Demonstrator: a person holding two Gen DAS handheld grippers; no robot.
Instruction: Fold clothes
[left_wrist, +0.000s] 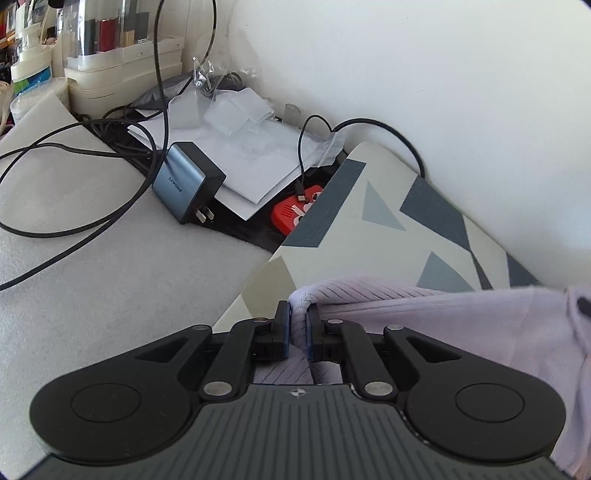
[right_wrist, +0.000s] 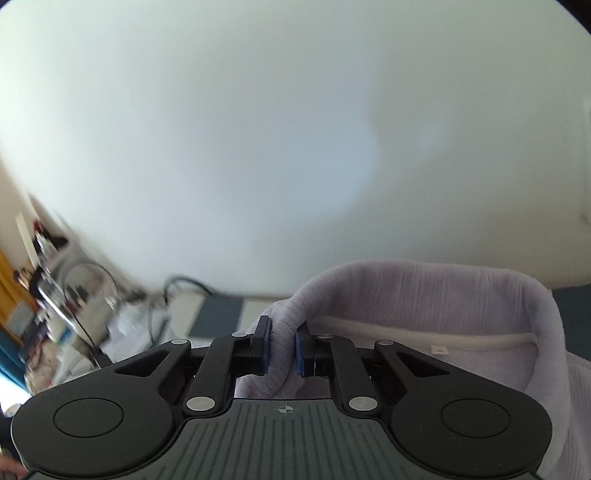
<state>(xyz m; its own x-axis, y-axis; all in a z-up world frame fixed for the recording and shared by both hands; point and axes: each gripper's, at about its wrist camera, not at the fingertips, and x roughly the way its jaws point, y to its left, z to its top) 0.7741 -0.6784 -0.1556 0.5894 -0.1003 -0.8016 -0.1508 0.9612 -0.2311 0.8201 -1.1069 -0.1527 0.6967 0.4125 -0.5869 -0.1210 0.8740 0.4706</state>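
Over the patterned mat (left_wrist: 373, 225) on the counter (left_wrist: 92, 266), the lilac ribbed-knit top (left_wrist: 443, 317) hangs soft and light; left tongs (left_wrist: 298, 325) pinch a ribbed hem edge, right tongs (right_wrist: 282, 345) pinch near the collar. Wall close behind; cables (left_wrist: 74, 147) and charger (left_wrist: 184, 181) crowd the left side.

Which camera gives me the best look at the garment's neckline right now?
The right wrist view. It shows the lilac garment with its neckline seam and a small white label, beside the right gripper pinching a ribbed edge. The left wrist view shows only ribbed fabric clamped in the left gripper.
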